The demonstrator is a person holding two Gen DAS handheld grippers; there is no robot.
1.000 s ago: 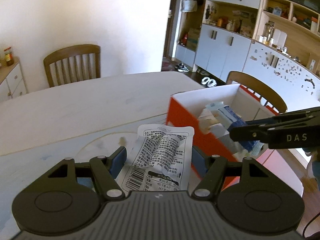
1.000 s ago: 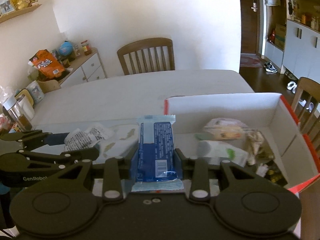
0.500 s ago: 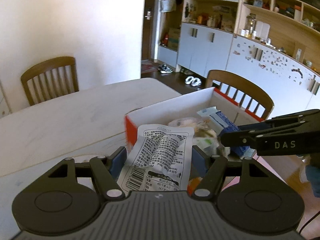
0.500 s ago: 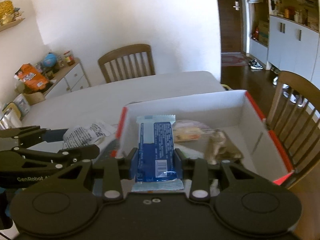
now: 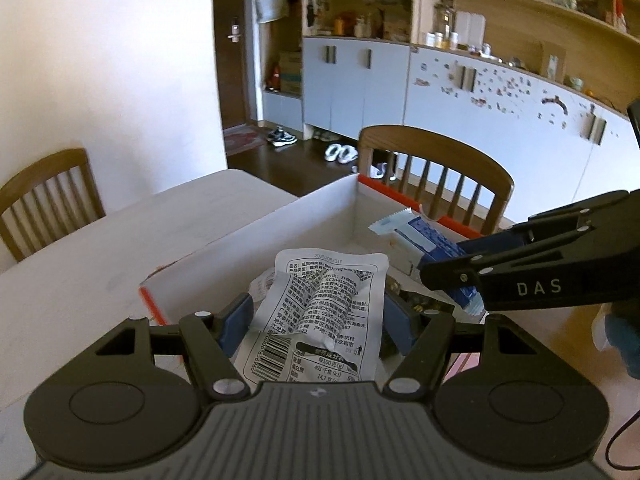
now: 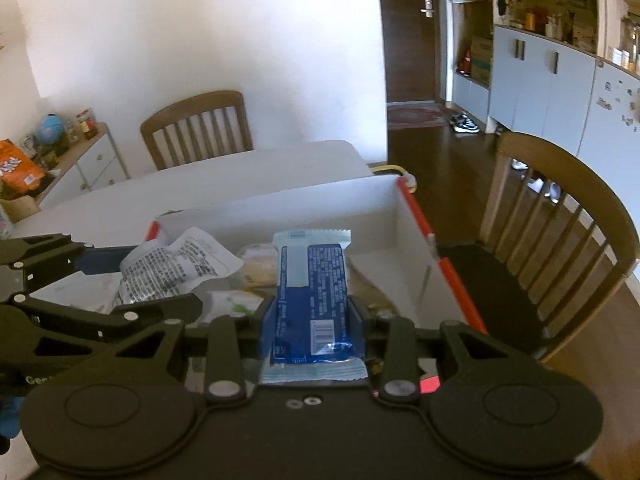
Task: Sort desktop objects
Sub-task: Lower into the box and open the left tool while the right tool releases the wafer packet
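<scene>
My left gripper (image 5: 318, 316) is shut on a white packet with black print (image 5: 324, 300), held above the near left part of a red cardboard box with white inner walls (image 5: 280, 220). My right gripper (image 6: 312, 320) is shut on a blue and white snack packet (image 6: 312, 280), held over the middle of the same box (image 6: 320, 204). In the left wrist view the right gripper (image 5: 444, 264) comes in from the right with the blue packet (image 5: 420, 236). In the right wrist view the left gripper (image 6: 160, 280) and its white packet (image 6: 180, 260) sit at the left.
Several other wrapped snacks (image 6: 256, 264) lie on the box floor. The box stands at the corner of a white table (image 5: 120, 248). One wooden chair (image 6: 560, 216) stands just beyond the box's right side, another (image 6: 196, 132) at the table's far side. Cabinets line the far wall.
Both grippers have carried their packets to the right, from beside the box's left wall to over its inside. Both grips are unchanged.
</scene>
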